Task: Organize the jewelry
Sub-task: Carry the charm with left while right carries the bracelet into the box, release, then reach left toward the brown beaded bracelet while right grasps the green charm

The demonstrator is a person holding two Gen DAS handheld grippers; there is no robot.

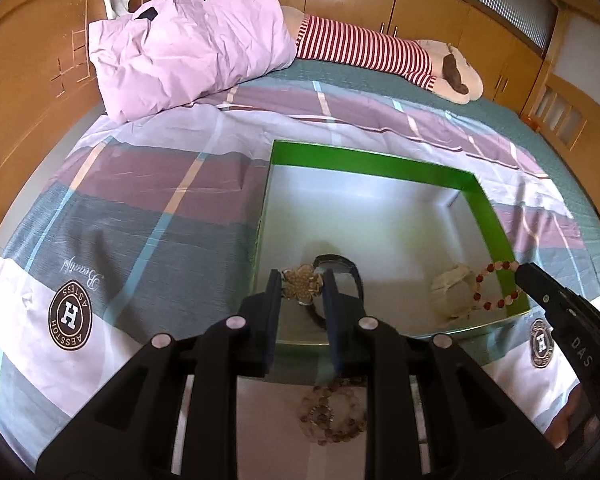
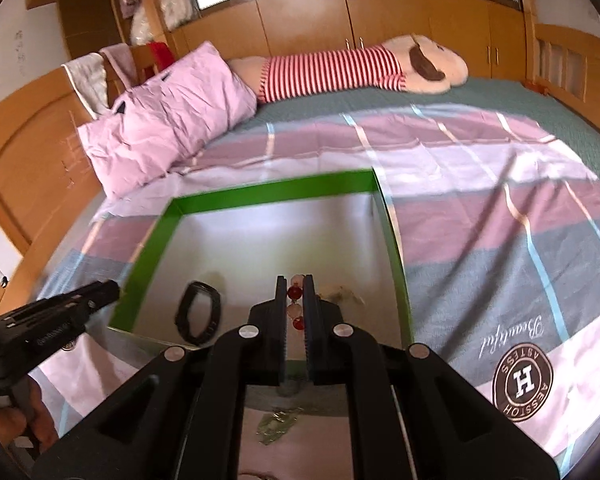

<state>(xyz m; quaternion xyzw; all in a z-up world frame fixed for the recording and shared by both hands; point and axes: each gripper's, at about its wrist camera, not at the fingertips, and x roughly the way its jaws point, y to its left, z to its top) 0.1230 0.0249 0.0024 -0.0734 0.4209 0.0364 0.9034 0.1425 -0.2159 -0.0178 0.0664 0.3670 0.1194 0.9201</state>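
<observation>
Red-and-pink bead bracelet (image 2: 295,305) pinched in right claw (image 2: 295,280), golden bracelet (image 1: 302,285) in left claw (image 1: 302,276), both above green box (image 1: 364,162).

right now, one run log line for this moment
left gripper: shut on gold brooch | right gripper: shut on red bead bracelet | green box: black band inside
</observation>
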